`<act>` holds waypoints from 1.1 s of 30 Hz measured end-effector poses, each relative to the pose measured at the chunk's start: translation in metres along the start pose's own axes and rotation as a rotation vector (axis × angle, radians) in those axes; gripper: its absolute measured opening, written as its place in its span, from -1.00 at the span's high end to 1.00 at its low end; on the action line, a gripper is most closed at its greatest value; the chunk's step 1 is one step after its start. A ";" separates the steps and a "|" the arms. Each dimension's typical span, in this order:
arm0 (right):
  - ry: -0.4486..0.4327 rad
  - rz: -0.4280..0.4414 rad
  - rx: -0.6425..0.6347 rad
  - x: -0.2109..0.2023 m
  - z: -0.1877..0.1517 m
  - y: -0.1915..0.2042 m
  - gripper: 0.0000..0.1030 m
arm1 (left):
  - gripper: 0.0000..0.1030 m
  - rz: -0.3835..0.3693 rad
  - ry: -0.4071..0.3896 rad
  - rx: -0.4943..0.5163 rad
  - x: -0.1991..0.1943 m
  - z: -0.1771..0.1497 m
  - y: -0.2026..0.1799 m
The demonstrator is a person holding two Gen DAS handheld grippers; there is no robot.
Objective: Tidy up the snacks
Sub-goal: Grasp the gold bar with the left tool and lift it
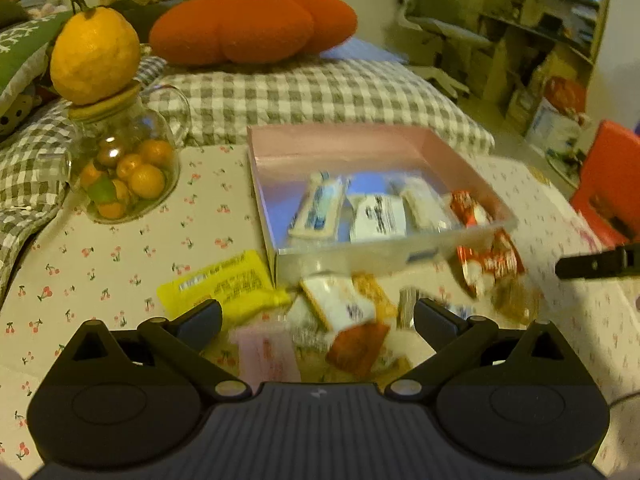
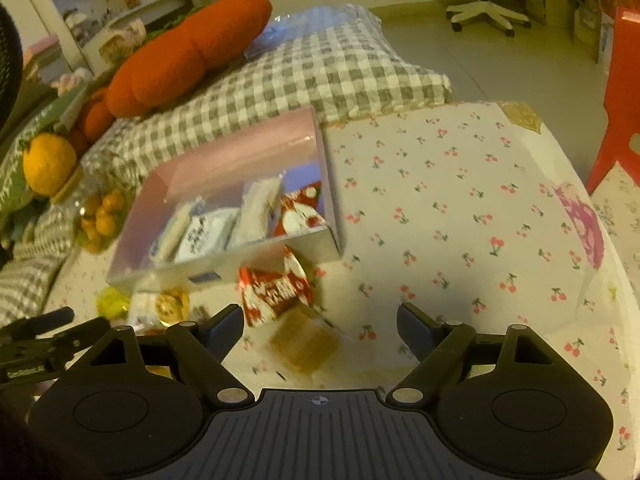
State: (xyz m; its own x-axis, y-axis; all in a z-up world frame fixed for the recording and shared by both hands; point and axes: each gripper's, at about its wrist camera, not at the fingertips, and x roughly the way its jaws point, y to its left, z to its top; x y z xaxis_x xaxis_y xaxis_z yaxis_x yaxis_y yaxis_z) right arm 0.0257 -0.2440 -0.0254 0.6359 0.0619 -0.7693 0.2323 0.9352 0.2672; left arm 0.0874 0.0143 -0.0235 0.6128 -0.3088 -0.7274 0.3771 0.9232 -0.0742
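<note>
A pink open box [image 1: 280,152] [image 2: 224,148] sits on the cherry-print cloth and holds several white and red snack packets [image 1: 376,218] [image 2: 208,236]. Loose snacks lie in front of it: a yellow packet [image 1: 224,284], a white one [image 1: 340,304], an orange one [image 1: 356,346], a pink one [image 1: 266,354] and a red-and-white packet [image 1: 490,264] [image 2: 276,288]. A tan wrapped snack [image 2: 306,346] lies below the red one. My left gripper [image 1: 318,320] hangs open over the loose pile, gripping nothing. My right gripper [image 2: 320,324] is open above the tan snack, pads apart from it.
A glass jar of small oranges [image 1: 124,176] with a large citrus [image 1: 94,54] on its lid stands left of the box. Behind are a checked cushion [image 1: 320,96] and an orange pumpkin pillow [image 1: 248,28]. A red stool [image 2: 624,92] stands right. The right gripper's finger [image 1: 596,264] shows at the right edge of the left wrist view.
</note>
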 end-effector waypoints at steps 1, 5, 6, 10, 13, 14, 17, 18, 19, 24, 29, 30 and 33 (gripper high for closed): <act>0.006 -0.005 0.000 0.001 -0.002 -0.001 -0.66 | -0.99 -0.004 0.006 0.016 0.000 -0.003 -0.001; 0.022 -0.024 0.003 0.004 -0.006 -0.003 -0.66 | -0.98 -0.022 0.022 0.071 0.000 -0.013 -0.004; 0.027 -0.028 0.004 0.005 -0.006 -0.002 -0.66 | -0.98 -0.030 0.027 0.084 0.000 -0.015 -0.004; 0.045 -0.034 -0.001 0.010 -0.009 0.002 -0.66 | -0.95 -0.077 0.048 0.149 0.001 -0.021 -0.008; 0.059 -0.040 -0.012 0.017 -0.011 0.007 -0.66 | -0.77 -0.116 0.072 0.206 0.003 -0.025 -0.014; 0.062 -0.044 -0.017 0.019 -0.012 0.009 -0.66 | -0.66 -0.130 0.086 0.228 0.003 -0.027 -0.016; 0.074 -0.054 -0.028 0.028 -0.013 0.015 -0.66 | -0.36 -0.153 0.119 0.280 0.006 -0.030 -0.023; 0.075 -0.054 -0.029 0.032 -0.013 0.018 -0.66 | -0.31 -0.152 0.126 0.298 0.007 -0.031 -0.026; 0.076 -0.054 -0.028 0.035 -0.013 0.020 -0.66 | -0.23 -0.154 0.132 0.311 0.007 -0.032 -0.027; 0.073 -0.049 -0.036 0.049 -0.011 0.029 -0.66 | -0.03 -0.132 0.173 0.355 0.010 -0.038 -0.033; 0.054 -0.096 -0.097 0.059 -0.016 0.035 -0.36 | 0.26 -0.116 0.220 0.314 0.013 -0.042 -0.034; 0.043 -0.095 -0.109 0.058 -0.017 0.035 -0.31 | 0.28 -0.113 0.219 0.300 0.013 -0.044 -0.035; 0.041 -0.072 -0.157 0.055 -0.021 0.035 -0.12 | 0.40 -0.093 0.211 0.262 0.010 -0.044 -0.039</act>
State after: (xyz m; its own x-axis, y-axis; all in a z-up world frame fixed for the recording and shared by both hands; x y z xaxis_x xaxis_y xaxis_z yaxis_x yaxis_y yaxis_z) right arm 0.0530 -0.2006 -0.0704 0.5908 0.0041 -0.8068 0.1562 0.9805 0.1194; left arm 0.0484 -0.0150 -0.0581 0.4202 -0.3096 -0.8530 0.6072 0.7945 0.0107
